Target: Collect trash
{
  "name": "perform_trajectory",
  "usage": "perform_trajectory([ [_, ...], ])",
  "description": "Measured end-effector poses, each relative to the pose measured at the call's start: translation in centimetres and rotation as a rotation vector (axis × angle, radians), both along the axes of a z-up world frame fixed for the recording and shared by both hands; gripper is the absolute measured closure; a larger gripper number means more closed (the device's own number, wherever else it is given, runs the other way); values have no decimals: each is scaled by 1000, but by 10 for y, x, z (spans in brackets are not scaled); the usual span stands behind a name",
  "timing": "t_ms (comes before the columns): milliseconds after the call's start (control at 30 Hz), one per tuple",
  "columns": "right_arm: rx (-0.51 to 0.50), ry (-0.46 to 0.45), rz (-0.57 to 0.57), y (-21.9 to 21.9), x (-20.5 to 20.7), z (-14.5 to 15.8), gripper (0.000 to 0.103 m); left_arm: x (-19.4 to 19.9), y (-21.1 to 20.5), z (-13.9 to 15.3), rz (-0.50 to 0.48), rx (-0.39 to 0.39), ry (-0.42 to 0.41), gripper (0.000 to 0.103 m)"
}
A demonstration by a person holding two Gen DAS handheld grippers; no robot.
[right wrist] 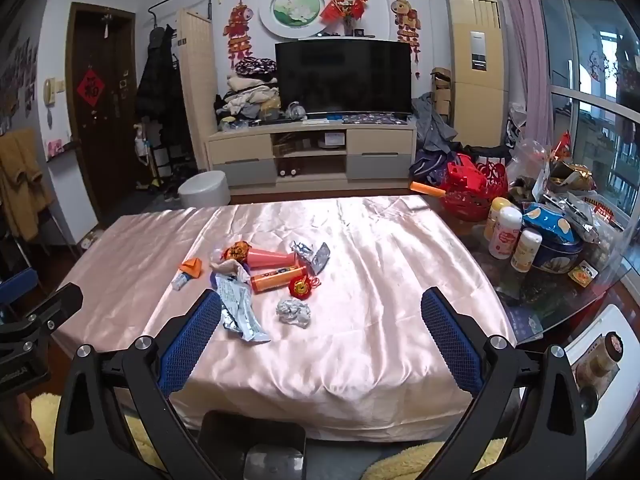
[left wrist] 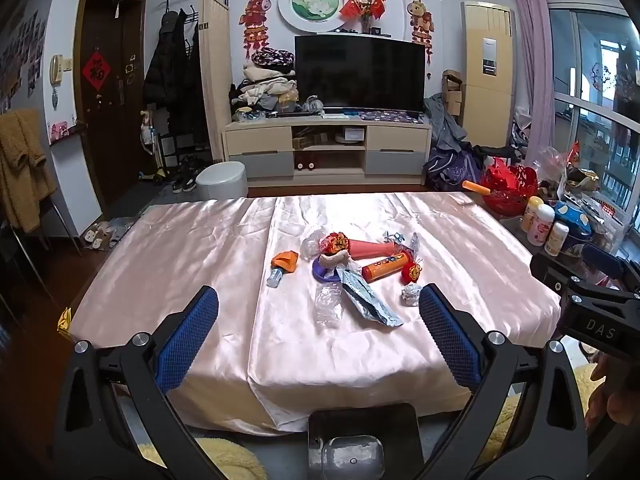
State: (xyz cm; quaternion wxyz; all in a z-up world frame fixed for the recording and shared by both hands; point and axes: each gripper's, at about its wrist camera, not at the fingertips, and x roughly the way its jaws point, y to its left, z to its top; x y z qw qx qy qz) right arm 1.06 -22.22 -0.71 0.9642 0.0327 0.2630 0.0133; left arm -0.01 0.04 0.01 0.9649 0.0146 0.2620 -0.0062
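A loose pile of trash is seen mid-worktop on the pink satin cloth. A crumpled foil ball (right wrist: pixel 294 312) is sat nearest, a bit apart from the rest. A long silver foil wrapper (right wrist: pixel 238 312) is laid flat and wrinkled, with a crushed clear plastic piece (left wrist: pixel 329 307) just beside it. An orange tube (right wrist: pixel 278 278) and a pink cone (right wrist: pixel 268 259) are lying on their sides, close together. A small red ornament (right wrist: pixel 301 287) is touching the tube's end. An orange folded paper (right wrist: pixel 191 267) is off to the left.

Pink-clothed table (left wrist: pixel 168 264) strewn with trash (left wrist: pixel 352 276)
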Motion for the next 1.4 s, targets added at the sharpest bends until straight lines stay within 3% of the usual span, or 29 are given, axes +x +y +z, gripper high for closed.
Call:
perform_trajectory([
  [1400,9,1,7,-1,2,0,3,0,3,10,6,-21,3,8],
])
